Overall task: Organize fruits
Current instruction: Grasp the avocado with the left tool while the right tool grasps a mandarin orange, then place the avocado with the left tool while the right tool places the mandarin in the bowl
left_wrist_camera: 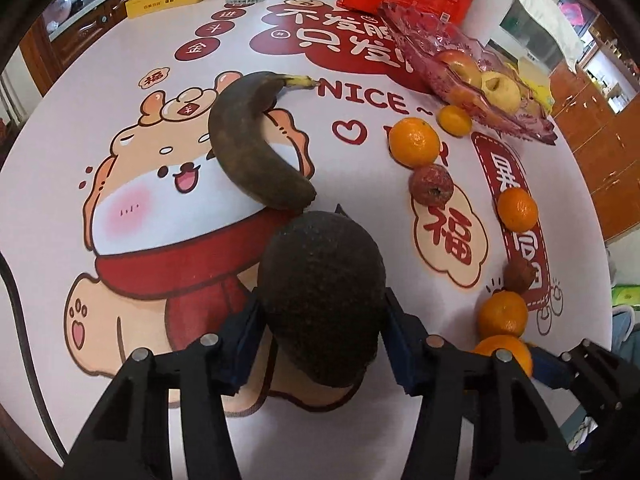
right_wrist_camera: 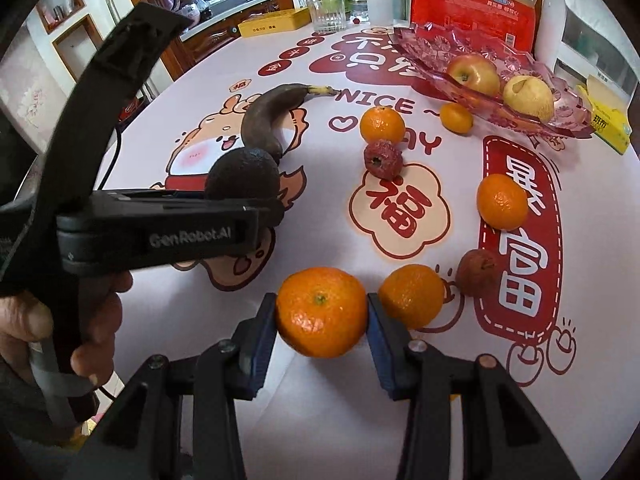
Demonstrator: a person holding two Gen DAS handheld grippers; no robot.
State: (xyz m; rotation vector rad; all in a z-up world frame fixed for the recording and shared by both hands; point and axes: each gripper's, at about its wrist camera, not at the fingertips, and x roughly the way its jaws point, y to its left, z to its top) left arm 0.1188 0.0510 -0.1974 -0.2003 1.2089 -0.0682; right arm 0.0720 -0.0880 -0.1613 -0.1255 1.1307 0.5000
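Left wrist | left tongs [left_wrist_camera: 322,320] pinch avocado [left_wrist_camera: 320,296] — tips hidden | right tongs [right_wrist_camera: 321,316] pinch tangerine [right_wrist_camera: 321,312]

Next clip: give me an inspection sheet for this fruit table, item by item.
Surface: table under a pink and red cartoon-print cloth.
Job's things: avocado, blackened banana, held orange, loose oranges such as one, two small dark-red fruits, and a pink glass tray holding an apple and a pear.
Clutter: red package, drinking glass, yellow box.
Grippers: left gripper shut on the avocado; right gripper shut on the orange.
Cables: black cable at the table's left edge.
Surroundings: wooden cabinets.
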